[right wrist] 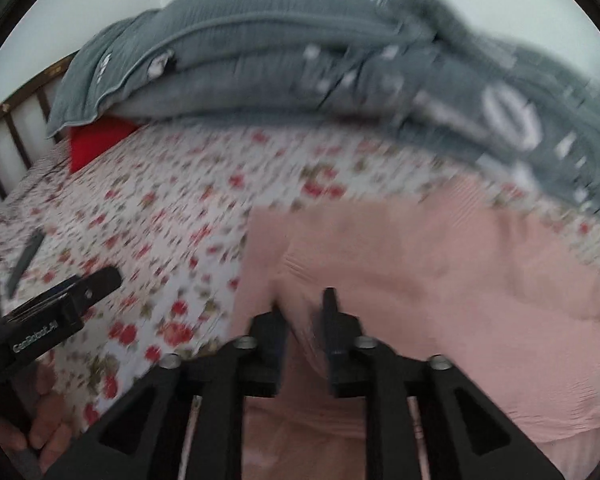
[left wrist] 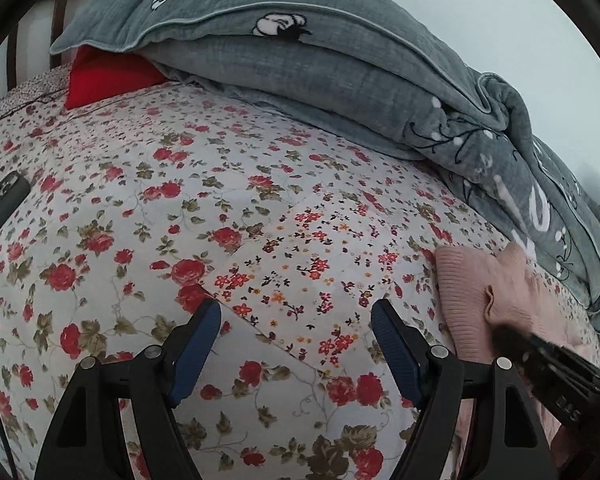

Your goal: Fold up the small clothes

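Right now your left hand-held gripper [left wrist: 296, 314] hangs over the bed with its blue-padded fingers [left wrist: 394, 354] spread wide and nothing between them. Beneath it lies a small cloth with tiny red and orange flowers [left wrist: 300, 264], flat on the rose-printed bedsheet [left wrist: 112, 216] and hard to tell from it except by the finer print and its edges.

Your right hand-held gripper [right wrist: 302, 300] points down at a pink knitted garment [right wrist: 440, 272], which lies on the right side of the bed, just beside the small flowered cloth. Its fingers stand a little apart, with a fold of the pink knit rising between them; the view is blurred, so you cannot tell whether the pads press on the fabric. From the left wrist view, this gripper shows as a dark blurred shape at the near edge of the pink garment.

Farther out, a grey quilt [left wrist: 300, 72] is heaped along the far side of the bed, with a red cushion [left wrist: 104, 80] tucked under its left end. A dark phone [left wrist: 6, 196] lies on the sheet at the left edge.
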`<action>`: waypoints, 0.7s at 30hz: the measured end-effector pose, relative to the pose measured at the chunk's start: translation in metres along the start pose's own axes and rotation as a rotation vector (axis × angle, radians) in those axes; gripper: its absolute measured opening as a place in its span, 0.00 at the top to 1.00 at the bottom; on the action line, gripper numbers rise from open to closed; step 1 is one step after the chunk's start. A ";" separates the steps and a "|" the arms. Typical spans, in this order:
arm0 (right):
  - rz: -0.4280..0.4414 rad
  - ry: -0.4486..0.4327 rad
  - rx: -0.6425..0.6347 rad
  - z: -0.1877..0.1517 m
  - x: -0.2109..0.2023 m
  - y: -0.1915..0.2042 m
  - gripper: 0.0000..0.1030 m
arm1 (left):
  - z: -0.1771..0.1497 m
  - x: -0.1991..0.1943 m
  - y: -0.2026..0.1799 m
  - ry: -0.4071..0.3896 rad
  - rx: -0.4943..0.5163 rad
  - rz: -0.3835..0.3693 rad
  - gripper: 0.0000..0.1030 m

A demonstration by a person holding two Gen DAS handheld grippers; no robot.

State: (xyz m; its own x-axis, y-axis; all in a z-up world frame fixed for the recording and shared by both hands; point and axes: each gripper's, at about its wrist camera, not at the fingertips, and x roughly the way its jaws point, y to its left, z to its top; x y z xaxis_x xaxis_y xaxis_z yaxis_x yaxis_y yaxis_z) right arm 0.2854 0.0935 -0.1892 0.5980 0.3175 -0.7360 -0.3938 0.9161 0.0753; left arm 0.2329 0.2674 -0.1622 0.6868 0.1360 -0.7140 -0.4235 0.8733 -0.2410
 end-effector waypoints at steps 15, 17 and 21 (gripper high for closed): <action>-0.176 -0.261 0.074 -0.067 -0.162 -0.155 0.49 | -0.027 -0.009 -0.104 0.030 0.193 -0.381 0.28; -0.212 -0.278 0.128 -0.075 -0.171 -0.188 0.49 | -0.035 -0.007 -0.121 0.029 0.229 -0.382 0.39; -0.223 -0.306 0.253 -0.100 -0.179 -0.245 0.49 | -0.039 0.005 -0.136 0.063 0.210 -0.388 0.54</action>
State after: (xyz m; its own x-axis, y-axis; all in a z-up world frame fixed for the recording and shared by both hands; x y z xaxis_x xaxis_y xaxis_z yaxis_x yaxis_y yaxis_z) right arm 0.2053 -0.2124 -0.1430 0.8427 0.1284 -0.5229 -0.0719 0.9893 0.1270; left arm 0.2706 0.1311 -0.1586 0.7312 -0.2438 -0.6371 -0.0074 0.9311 -0.3648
